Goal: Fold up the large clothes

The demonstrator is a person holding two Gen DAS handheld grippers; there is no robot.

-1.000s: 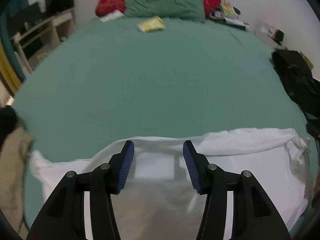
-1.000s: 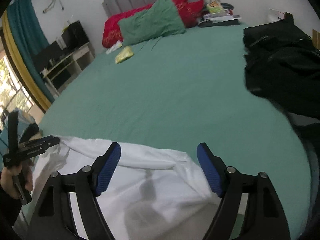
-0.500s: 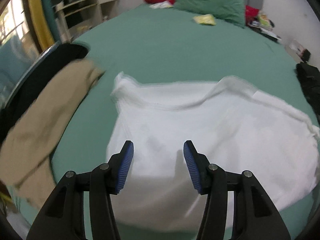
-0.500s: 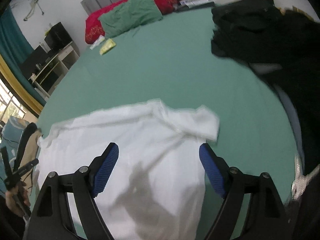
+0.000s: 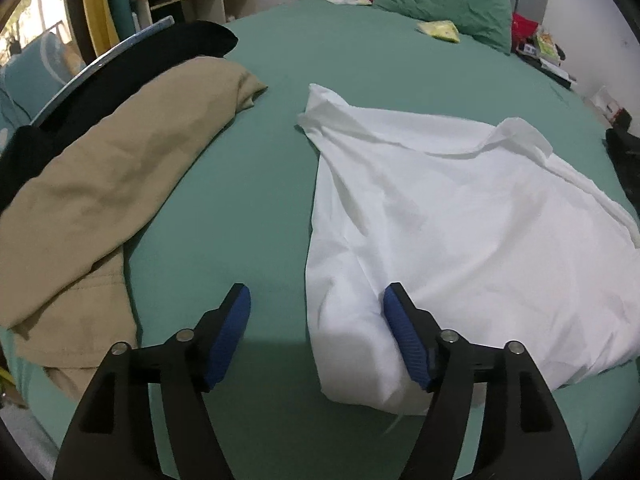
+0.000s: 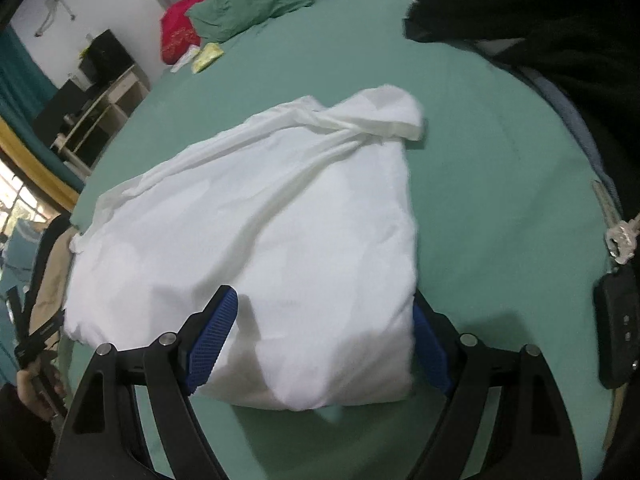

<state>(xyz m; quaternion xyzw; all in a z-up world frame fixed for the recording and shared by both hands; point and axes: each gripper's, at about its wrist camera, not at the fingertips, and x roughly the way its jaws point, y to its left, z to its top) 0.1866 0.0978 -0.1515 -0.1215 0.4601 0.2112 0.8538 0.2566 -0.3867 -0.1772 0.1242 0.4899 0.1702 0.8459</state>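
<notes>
Changing now: the white shirt [image 5: 460,216] has gone from a strip seen at the near edge of the bed [image 5: 360,64] a second ago to a broad spread of cloth lying flat on the green sheet, with both grippers drawn back to its near hem.
Left gripper [image 5: 316,332]: jaws are opening and stand wide; the shirt's near left corner lies between them, against the right-hand pad but not pinched.
Right gripper [image 6: 324,340]: jaws wide apart, as they were a second ago, straddling the near right corner of the shirt; nothing clamped.
Shirt's place: near edge of the bed, toward the middle, collar end pointing to the headboard, one sleeve bunched at the far right corner of the cloth.
Neighbours: tan garment [image 5: 100,184] at the bed's left edge, black clothes [image 6: 540,20] at the right edge, both apart from the shirt.
Meaning for the task: the lay-out looks done and the cloth released; folding proper is not yet begun, and the rumpled sleeve probably wants smoothing first.
</notes>
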